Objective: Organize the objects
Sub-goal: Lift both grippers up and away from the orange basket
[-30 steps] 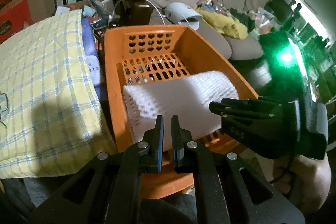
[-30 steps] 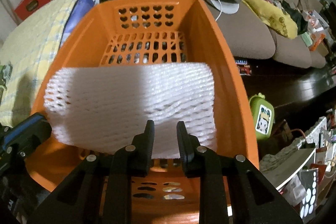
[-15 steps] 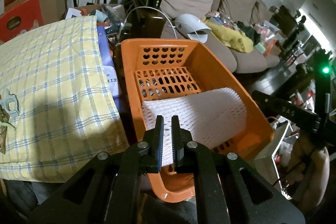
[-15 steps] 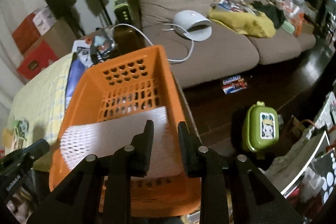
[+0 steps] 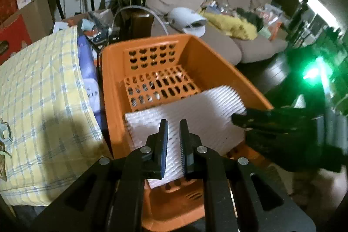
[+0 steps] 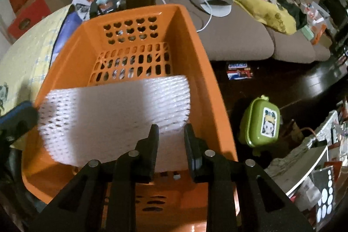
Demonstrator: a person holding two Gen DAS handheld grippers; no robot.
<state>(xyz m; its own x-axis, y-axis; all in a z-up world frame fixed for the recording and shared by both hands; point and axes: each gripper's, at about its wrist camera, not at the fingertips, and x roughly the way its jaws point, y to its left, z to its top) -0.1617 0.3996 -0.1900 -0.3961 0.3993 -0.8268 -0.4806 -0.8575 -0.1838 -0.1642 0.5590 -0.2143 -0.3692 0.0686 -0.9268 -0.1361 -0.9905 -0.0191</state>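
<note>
White foam mesh sheet (image 6: 113, 114) in orange basket (image 6: 208, 84), left gripper (image 5: 173, 142) opening, right gripper (image 6: 170, 145) slightly apart, both empty.

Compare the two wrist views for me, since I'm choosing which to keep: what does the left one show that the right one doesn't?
Only the left wrist view shows the right gripper at the foam's right end and most of the yellow plaid cloth. Only the right wrist view shows the green lunch box on the dark floor and the packet near the sofa. Both show the orange basket, the white foam netting inside it, and the white device on the sofa.
</note>
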